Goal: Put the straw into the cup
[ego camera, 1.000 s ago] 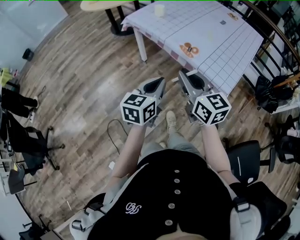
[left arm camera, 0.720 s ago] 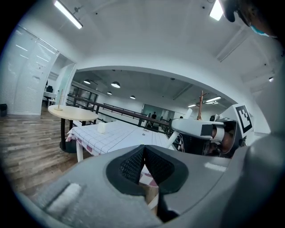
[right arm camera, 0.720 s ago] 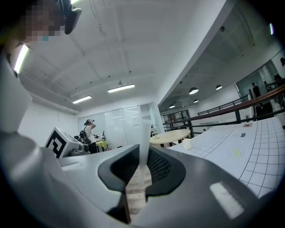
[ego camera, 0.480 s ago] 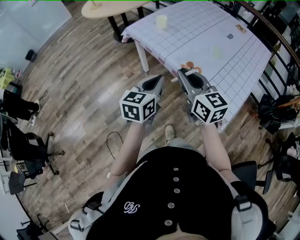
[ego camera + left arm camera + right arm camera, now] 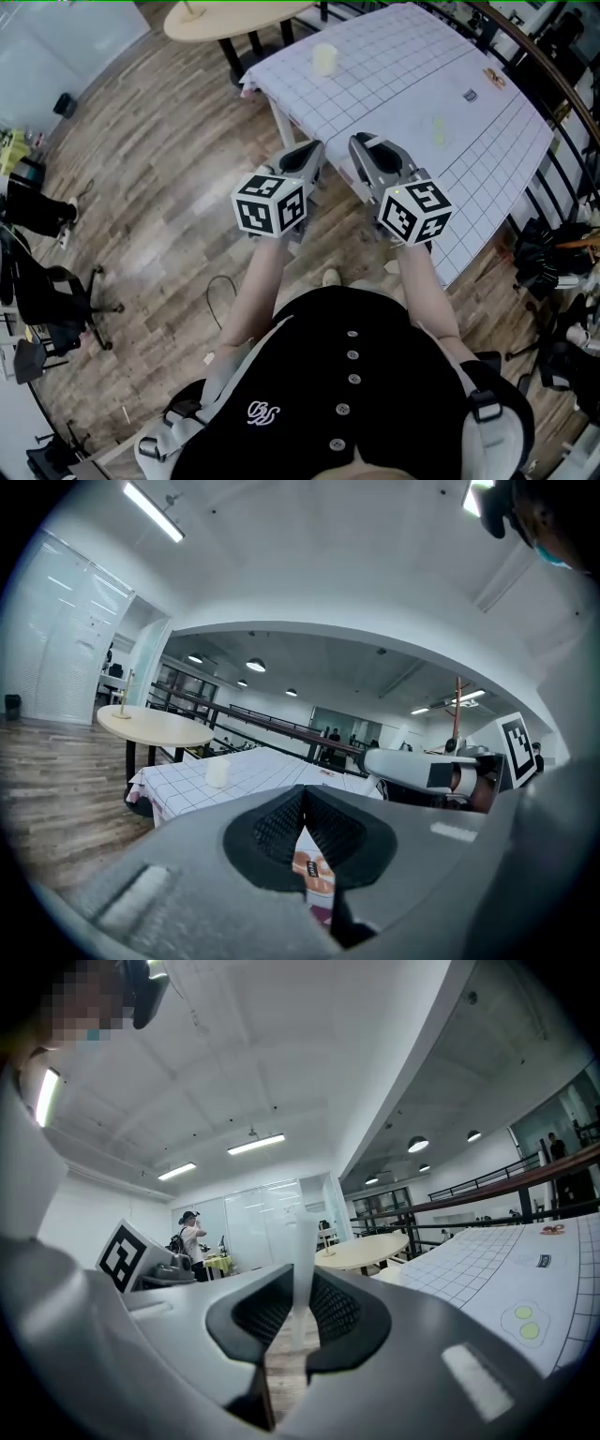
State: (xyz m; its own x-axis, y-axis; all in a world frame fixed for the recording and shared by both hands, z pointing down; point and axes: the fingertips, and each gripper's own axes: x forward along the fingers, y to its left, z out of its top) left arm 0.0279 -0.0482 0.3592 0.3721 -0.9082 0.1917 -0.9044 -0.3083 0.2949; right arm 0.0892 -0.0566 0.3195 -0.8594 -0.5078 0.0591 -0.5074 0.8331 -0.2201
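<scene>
A pale cup [image 5: 324, 58] stands upright near the far left corner of the table with the white grid cloth [image 5: 403, 75]. The left gripper view shows the cup [image 5: 217, 772] ahead and to the left. My right gripper [image 5: 362, 146] is at the table's near edge, shut on a thin translucent white straw [image 5: 302, 1241]. The straw stands upright between the jaws of the right gripper [image 5: 302, 1283]. Beside it, over the floor, is my left gripper [image 5: 306, 154]. In its own view the left gripper [image 5: 304, 794] has its tips together with nothing between them.
A round beige table [image 5: 225, 14] stands beyond the cloth-covered one. Office chairs [image 5: 56, 291] line the left side. A dark railing [image 5: 553, 94] runs behind the table at right. Green dots [image 5: 439, 129] and a small printed patch [image 5: 471, 95] mark the cloth.
The person has walked forward, carrying both grippers toward the table. The table and cup are nearer, and the right gripper has reached the table's near edge. Neither grip has changed.
</scene>
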